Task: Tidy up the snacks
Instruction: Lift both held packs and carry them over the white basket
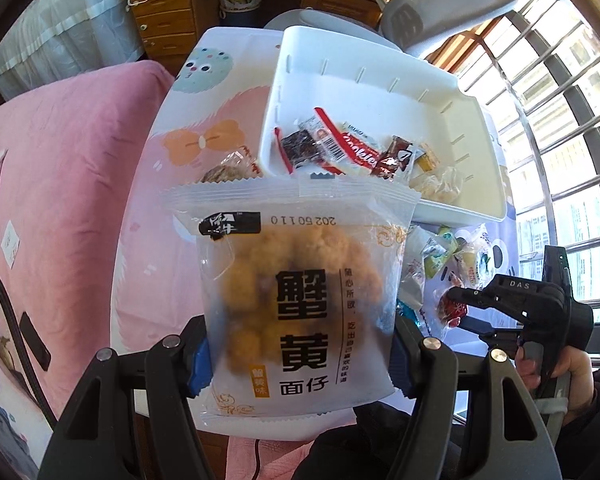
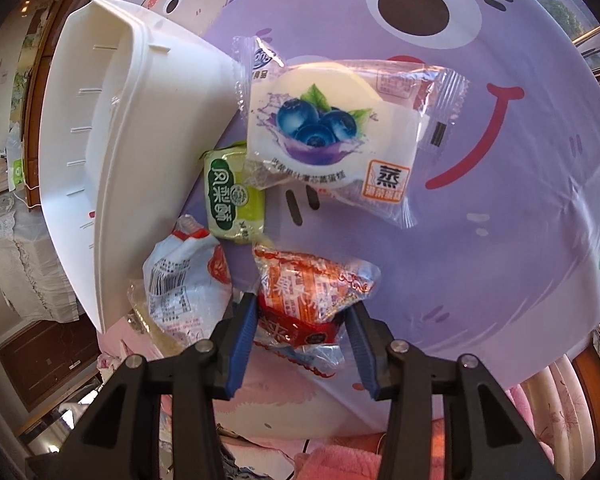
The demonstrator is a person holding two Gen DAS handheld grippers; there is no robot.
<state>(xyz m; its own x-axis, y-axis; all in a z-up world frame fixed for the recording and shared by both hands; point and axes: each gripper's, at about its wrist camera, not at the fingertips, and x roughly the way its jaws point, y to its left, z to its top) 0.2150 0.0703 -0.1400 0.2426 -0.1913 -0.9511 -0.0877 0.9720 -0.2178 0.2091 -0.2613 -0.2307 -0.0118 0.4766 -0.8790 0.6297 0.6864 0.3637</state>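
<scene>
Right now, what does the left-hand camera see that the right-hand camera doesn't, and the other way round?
Only the left wrist view shows the crab-roe noodle snack bag gripped by the left gripper, the snacks inside the bin, the pink bed and the window bars.

Only the right wrist view shows the blueberry cake packet, the green pineapple cake and the white packet with a barcode.

Both show the white bin, the right gripper and the red-orange packet between its pads.
</scene>
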